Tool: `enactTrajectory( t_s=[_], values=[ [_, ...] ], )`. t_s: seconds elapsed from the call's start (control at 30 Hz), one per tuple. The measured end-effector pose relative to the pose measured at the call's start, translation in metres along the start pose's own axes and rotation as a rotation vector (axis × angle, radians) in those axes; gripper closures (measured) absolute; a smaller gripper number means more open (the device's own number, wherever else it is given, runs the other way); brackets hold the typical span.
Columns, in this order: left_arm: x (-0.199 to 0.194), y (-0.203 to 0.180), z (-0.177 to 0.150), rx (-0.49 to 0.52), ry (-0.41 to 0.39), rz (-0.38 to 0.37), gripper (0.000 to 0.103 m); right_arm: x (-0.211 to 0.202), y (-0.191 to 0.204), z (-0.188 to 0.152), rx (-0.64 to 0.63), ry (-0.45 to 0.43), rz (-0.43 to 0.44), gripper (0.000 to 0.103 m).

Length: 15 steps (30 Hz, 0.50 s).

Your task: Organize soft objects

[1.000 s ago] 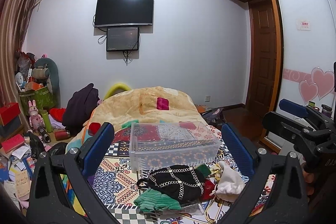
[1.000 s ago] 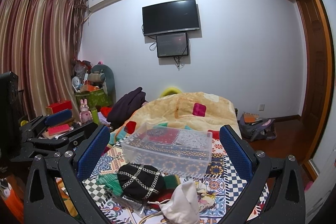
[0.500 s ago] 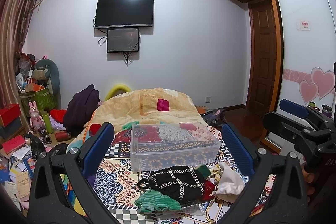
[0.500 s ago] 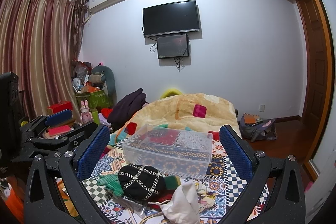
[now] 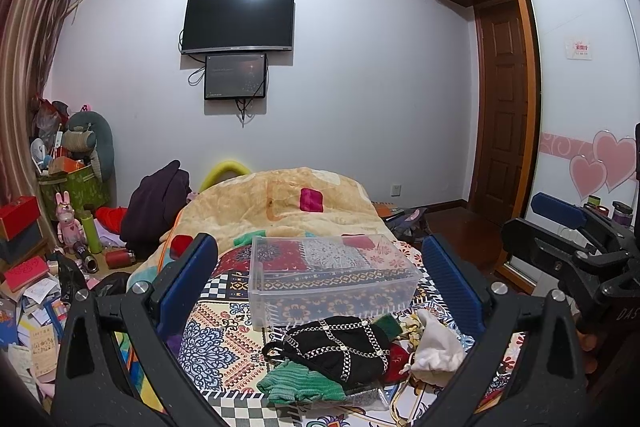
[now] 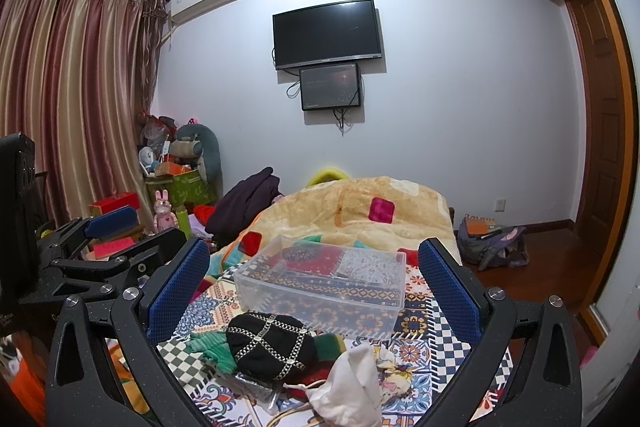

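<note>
A pile of soft things lies on the patterned bedspread [image 5: 224, 343] near me: a black hat with silver chains [image 5: 340, 347] [image 6: 268, 347], a green knit piece [image 5: 298, 383] [image 6: 206, 347], a red item [image 5: 396, 357] and a white drawstring pouch [image 5: 434, 345] [image 6: 352, 383]. Behind the pile stands a clear plastic bin [image 5: 332, 277] [image 6: 324, 283] with nothing inside. My left gripper [image 5: 320, 279] is open above the pile. My right gripper [image 6: 314, 291] is open too, above the same pile. Each gripper shows at the other view's edge.
A yellow quilt [image 5: 288, 203] is heaped at the far end of the bed. Boxes, toys and papers [image 5: 40, 267] clutter the floor on the left. A bag [image 6: 492, 243] lies on the wooden floor at right, near a wardrobe [image 5: 580, 107].
Both views have drifted very slightly; the pile, the bin and both open grippers stand as before.
</note>
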<state>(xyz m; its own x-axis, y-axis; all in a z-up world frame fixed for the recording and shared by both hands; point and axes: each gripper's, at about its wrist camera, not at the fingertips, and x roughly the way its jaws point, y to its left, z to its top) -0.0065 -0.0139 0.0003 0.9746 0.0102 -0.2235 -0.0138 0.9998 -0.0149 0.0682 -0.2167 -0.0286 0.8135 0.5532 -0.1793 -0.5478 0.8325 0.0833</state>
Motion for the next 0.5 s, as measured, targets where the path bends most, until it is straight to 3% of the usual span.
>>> enactTrajectory(
  t_s=[0.5],
  values=[
    [0.0042,0.0032,-0.0016,-0.005,0.036,-0.021,0.000,0.0033,0.0002,-0.0018,0.001,0.022,0.003,0.000]
  ],
)
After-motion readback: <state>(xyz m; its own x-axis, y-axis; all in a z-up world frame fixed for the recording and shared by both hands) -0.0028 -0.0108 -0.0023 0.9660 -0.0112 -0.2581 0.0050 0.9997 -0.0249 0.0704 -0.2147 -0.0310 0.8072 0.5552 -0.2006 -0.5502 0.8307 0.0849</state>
